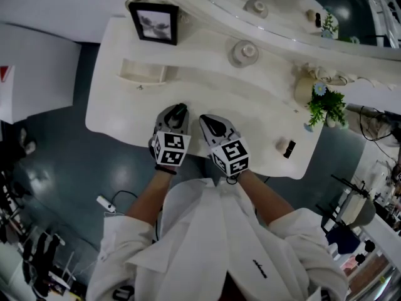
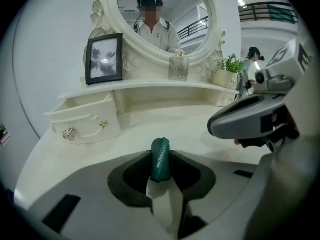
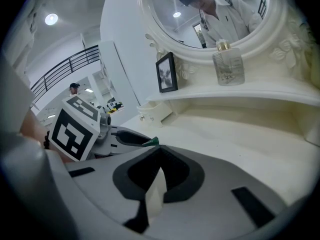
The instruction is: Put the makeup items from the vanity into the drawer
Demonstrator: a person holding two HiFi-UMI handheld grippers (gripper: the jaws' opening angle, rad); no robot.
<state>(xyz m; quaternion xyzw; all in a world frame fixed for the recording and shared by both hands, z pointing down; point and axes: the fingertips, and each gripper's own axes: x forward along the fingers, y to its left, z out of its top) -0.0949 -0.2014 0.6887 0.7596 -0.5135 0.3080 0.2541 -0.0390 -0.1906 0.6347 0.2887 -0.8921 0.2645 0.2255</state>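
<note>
The green tube [image 2: 160, 159] sits right between the tips of the left claw [image 2: 161, 171]. The claw is pinched onto it and holds it upright, with only the top end poking out. I cannot tell if the tube's bottom end is touching the desk [image 2: 200, 129].

The grip looks small, just at the tips. If the claw moves fast or tilts, the tube could slip out, roll on the desk, or fall off the near edge.

The right claw [image 3: 156, 151] is just beside the left claw, on its right. Its two sides are pressed together with nothing in them. It is so near that the two claws could bump, and that could knock the tube loose.

The drawer [image 2: 85, 119] is open, ahead of the left claw and off to its left. It looks narrow. If the claw comes in too low, the tube could hit the drawer's front wall and pop out. If it comes in too high, the claw could tip the picture frame [image 2: 104, 59] on the shelf above the drawer.
</note>
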